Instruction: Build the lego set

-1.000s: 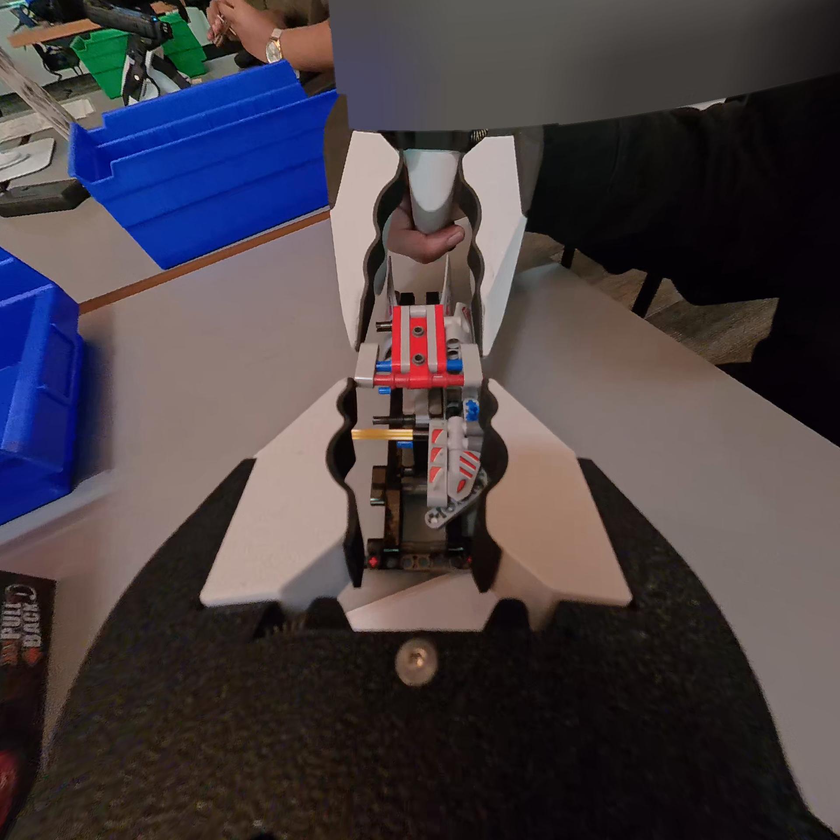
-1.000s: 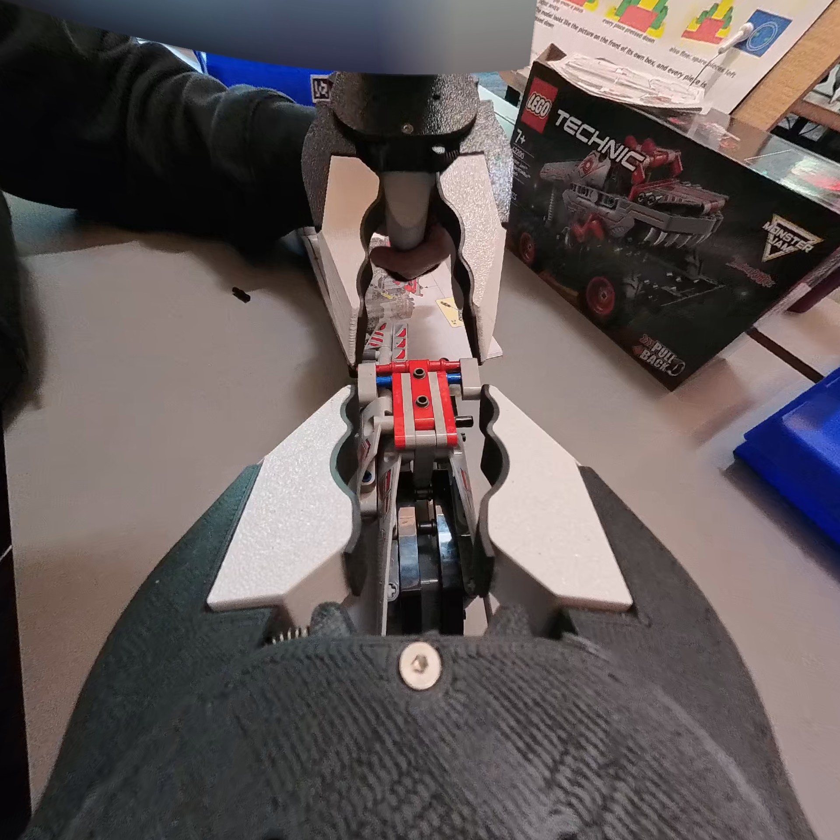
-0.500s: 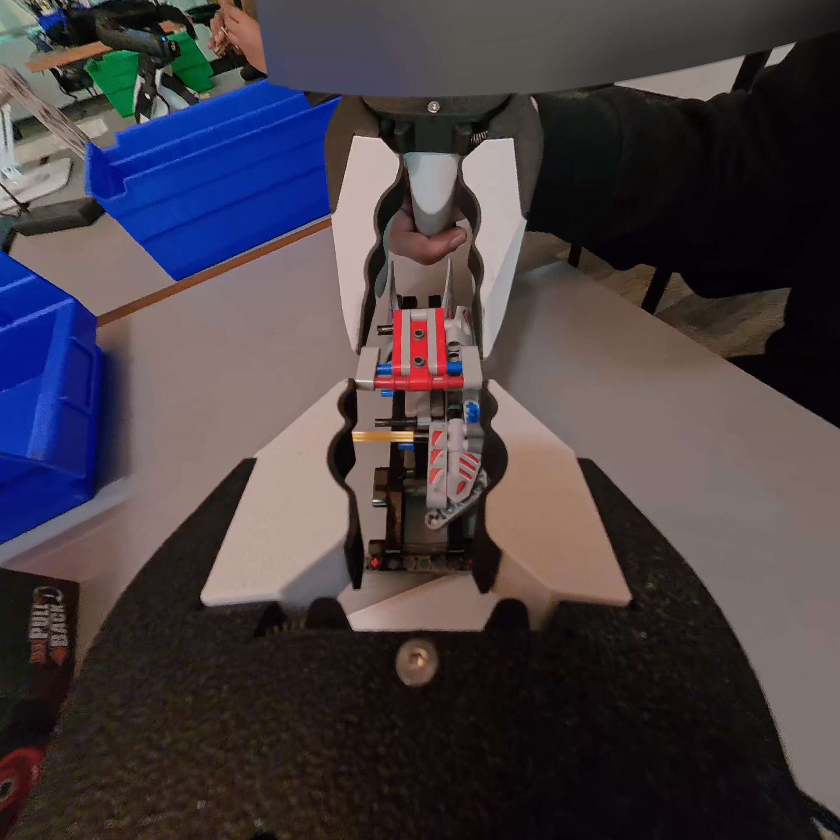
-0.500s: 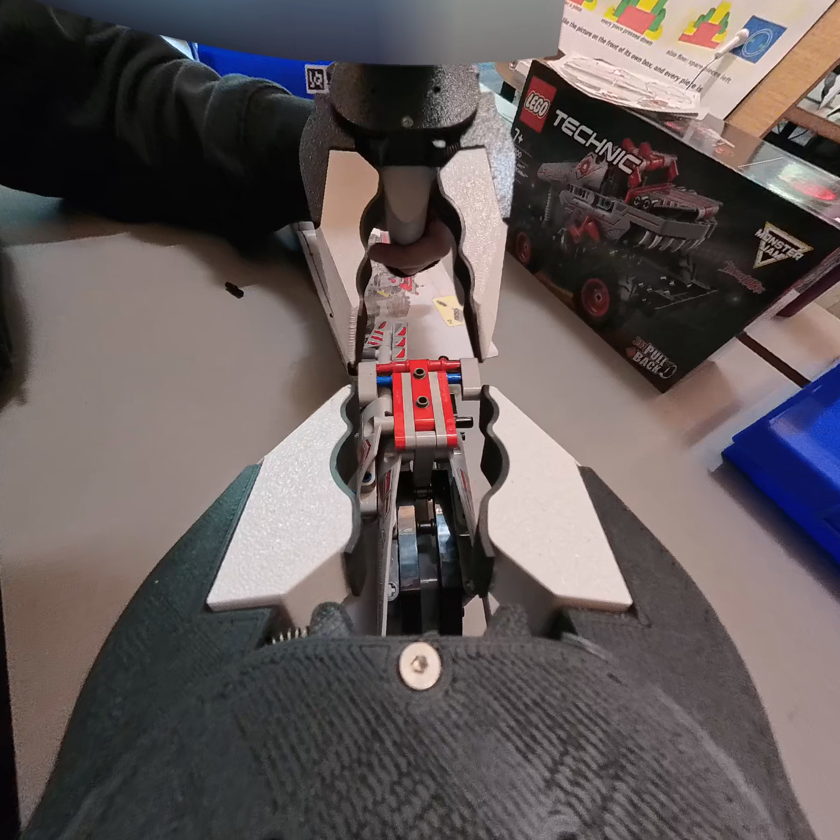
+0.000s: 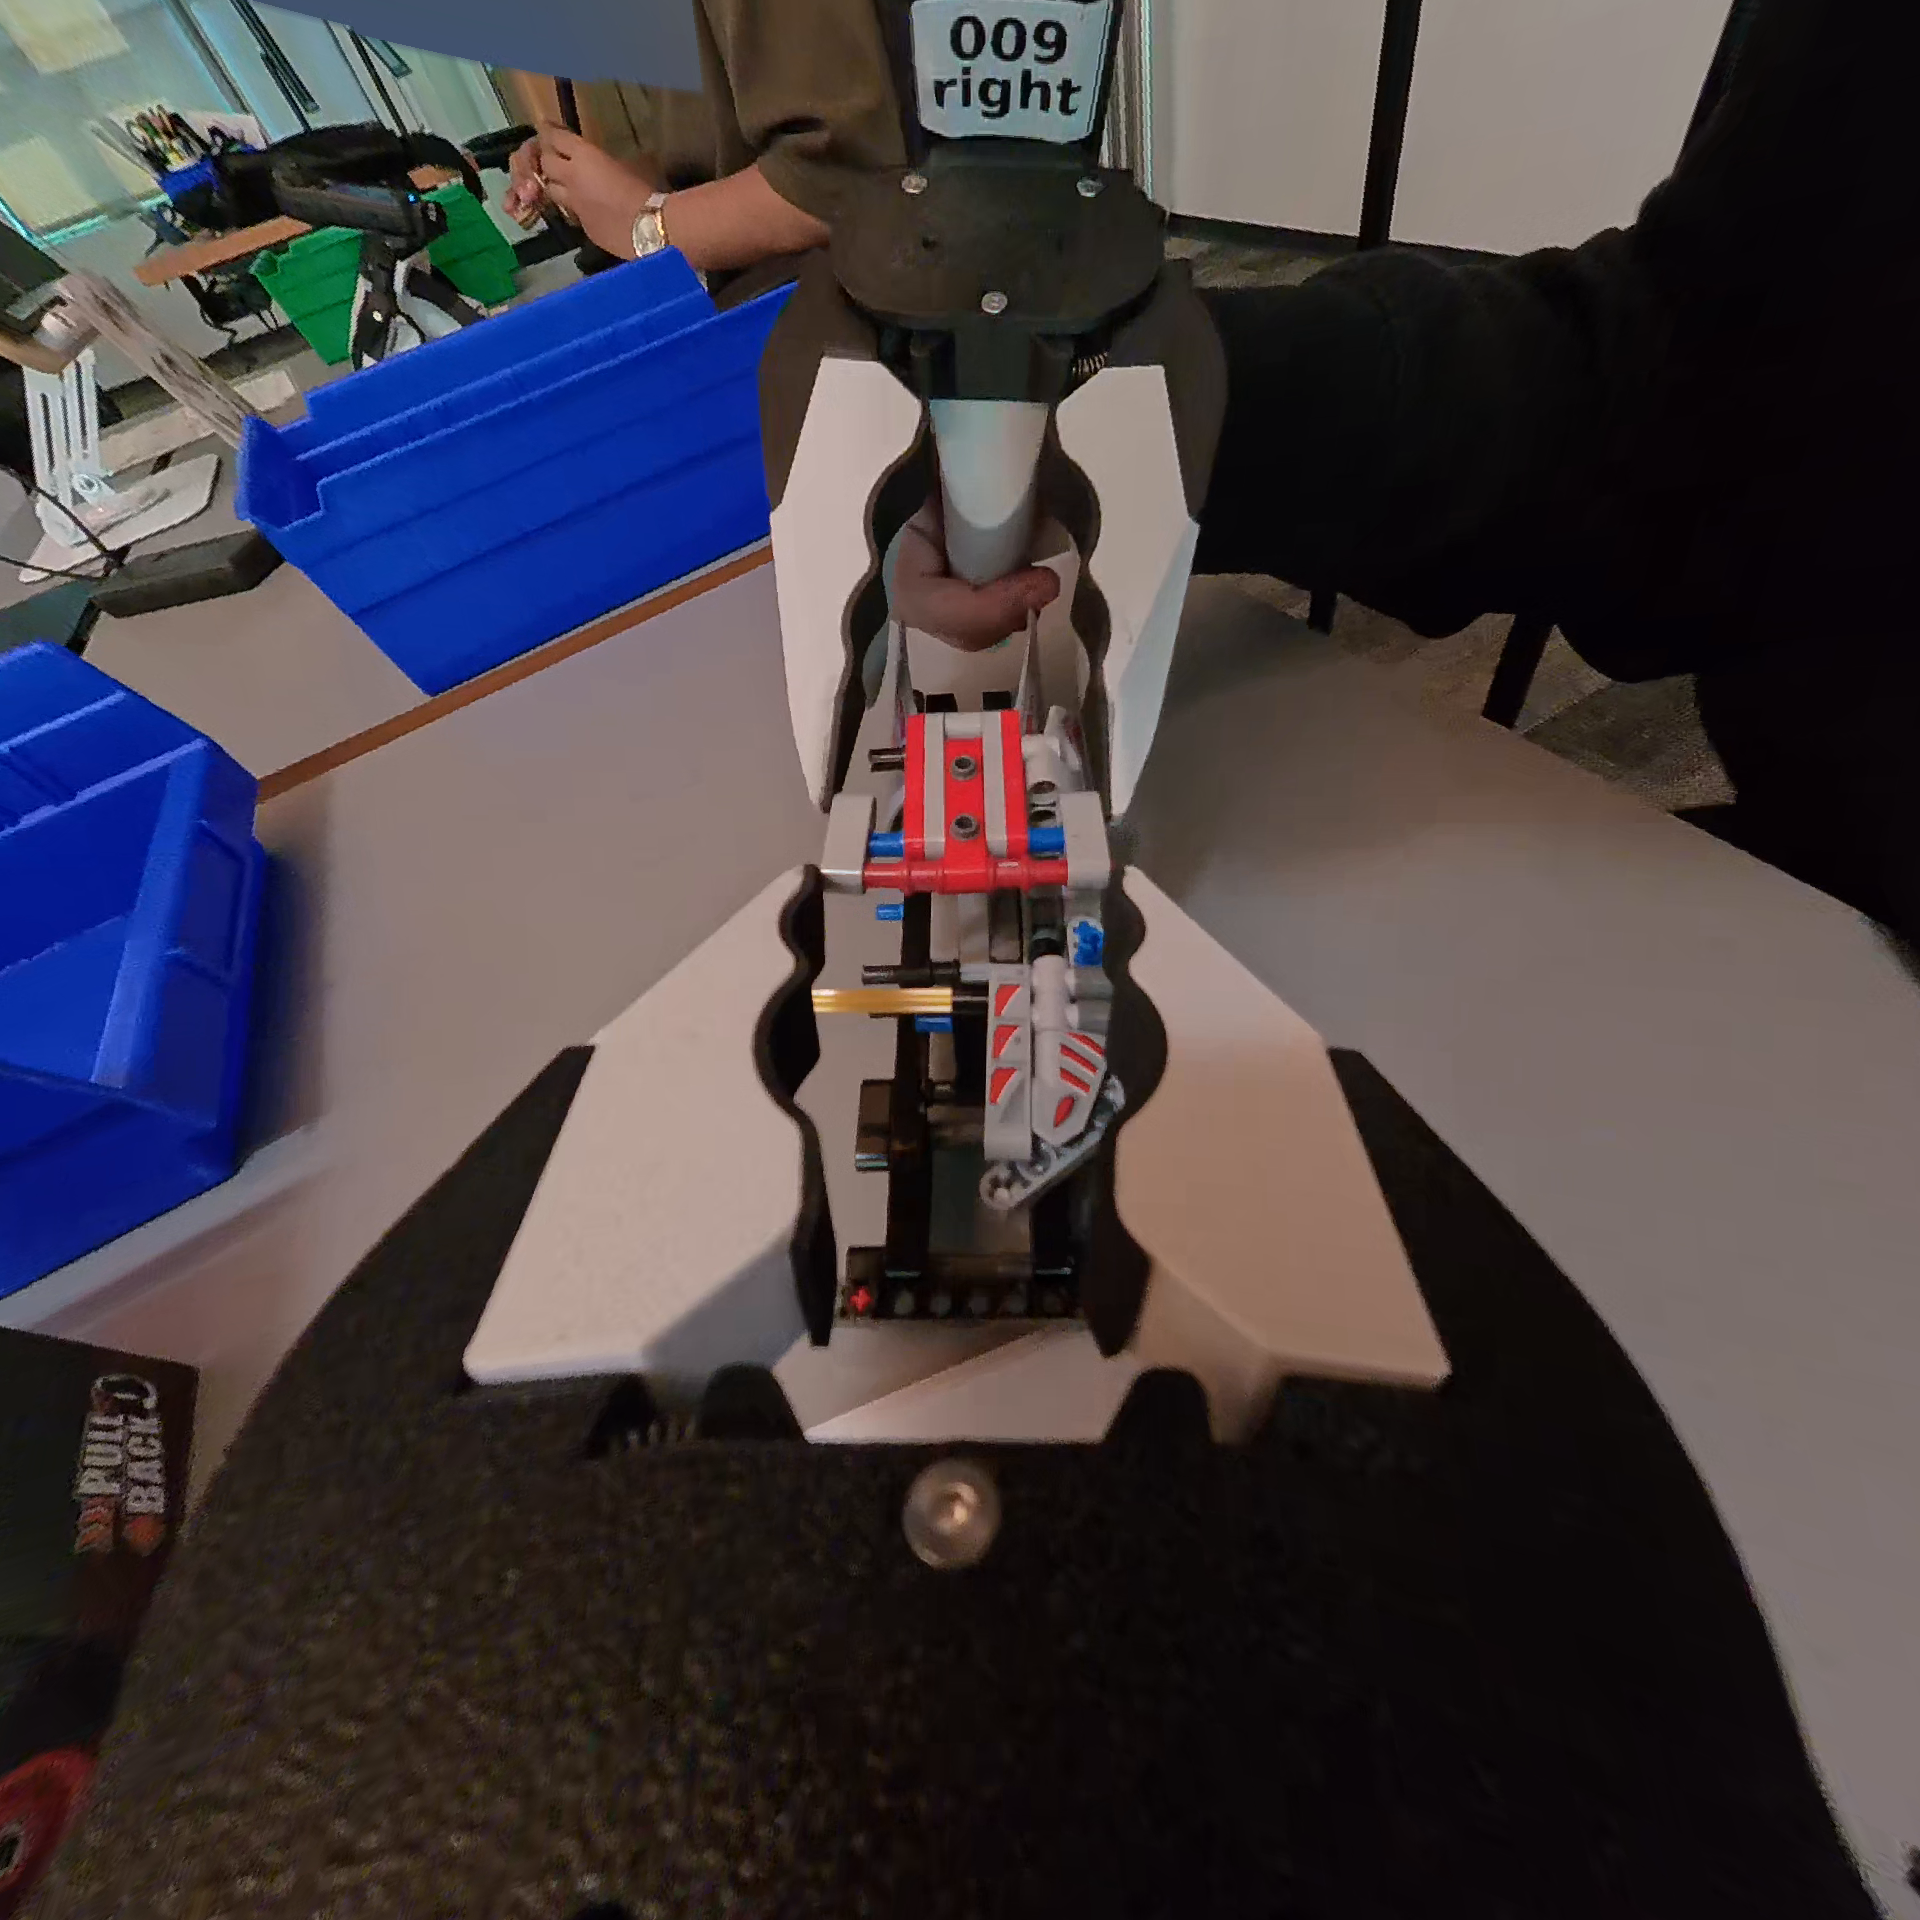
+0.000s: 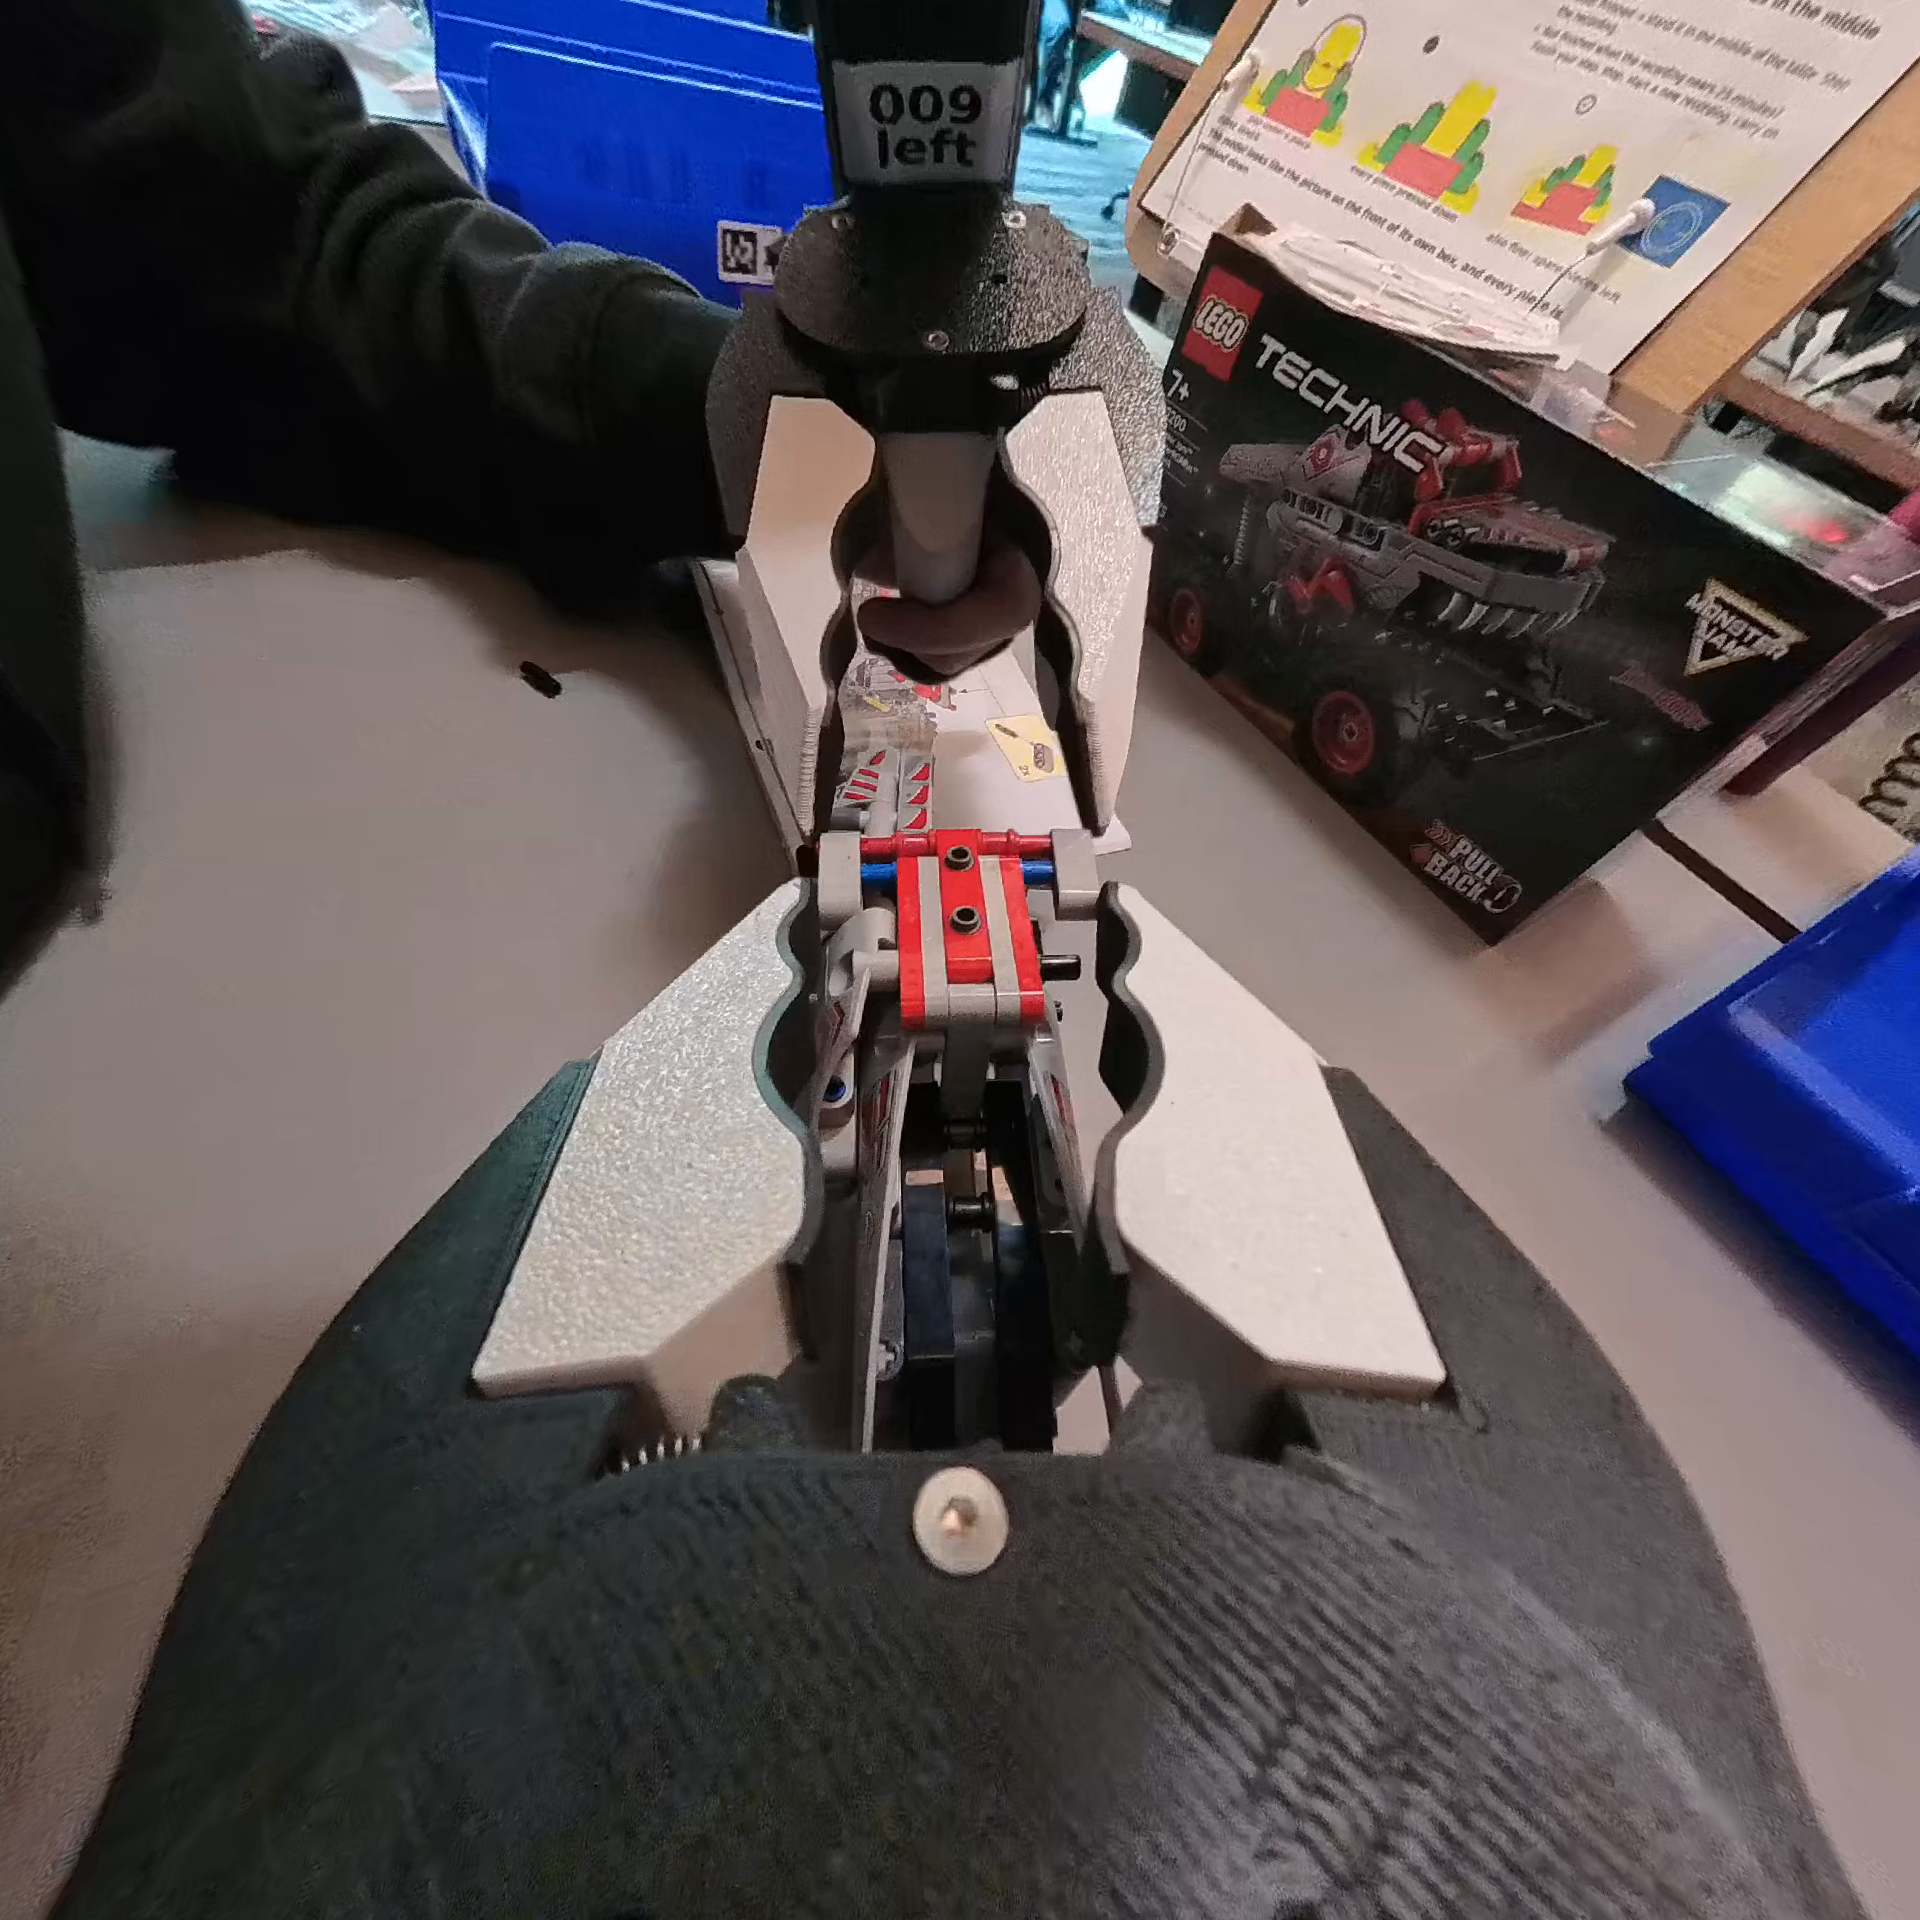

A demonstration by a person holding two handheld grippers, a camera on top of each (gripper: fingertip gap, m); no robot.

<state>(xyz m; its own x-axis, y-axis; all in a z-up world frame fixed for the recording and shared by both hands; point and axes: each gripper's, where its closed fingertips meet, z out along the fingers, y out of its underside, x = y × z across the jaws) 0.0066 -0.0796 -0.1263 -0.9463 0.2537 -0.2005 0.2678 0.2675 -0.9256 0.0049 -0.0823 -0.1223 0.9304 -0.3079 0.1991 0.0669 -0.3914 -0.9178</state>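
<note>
Partly built lego model (image 5: 971, 997), red, grey and black, held above the grey surface (image 5: 540, 883) between two claws facing each other. Left claw (image 5: 961, 904) closed on the black lower end of the model, both white fingers (image 5: 665, 1174) pressed on its sides. Right claw (image 6: 961, 894) closed on the other end of the model, gripping just below the red plate (image 6: 966, 935) with two dark pin holes. In the left wrist view, a short yellow axle (image 5: 878, 1001) sticking out sideways from the model toward the finger, and a grey panel with red stripes (image 5: 1039, 1070) on the opposite side of the model. Behind the model in each view, a hand on a pale grey handle (image 5: 982, 488) of the opposite claw, with a black sleeve (image 5: 1507, 447) beside it.

In the right wrist view, a dark set box (image 6: 1455, 582) standing on the surface to the right of the model, well apart from it. An open instruction booklet (image 6: 987, 748) lying flat just behind the model. A tiny black pin (image 6: 540, 681) alone on the surface, left of the model. Blue bins (image 5: 499, 488) far behind the model in the left wrist view, one more blue bin (image 5: 104, 935) to its left, near the surface edge
</note>
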